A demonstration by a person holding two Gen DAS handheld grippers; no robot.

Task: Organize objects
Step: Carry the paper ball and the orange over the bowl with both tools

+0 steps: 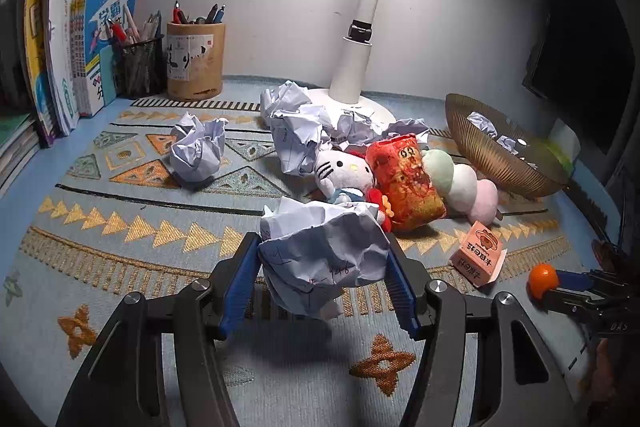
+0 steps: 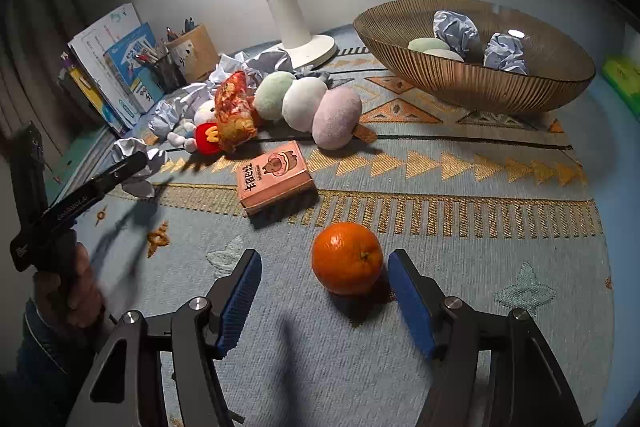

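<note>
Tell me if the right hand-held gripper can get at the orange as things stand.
Probably yes: the orange sits on the mat between the open jaws of the right hand-held gripper, beside its right pad, nothing blocking.

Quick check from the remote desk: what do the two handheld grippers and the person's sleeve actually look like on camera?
Both the left gripper and right gripper are matte black linkage frames with silver pivot bolts and blue ribbed pads on the fingers. Seen from the right wrist view, the left unit's black body carries small white lettering, too blurred to read. The sleeve on the left hand looks dark blue.

Matte black tongs (image 2: 324, 297), ribbed blue pads (image 2: 240, 301), silver pivot screws (image 2: 199, 303), white lettering along one arm.
</note>
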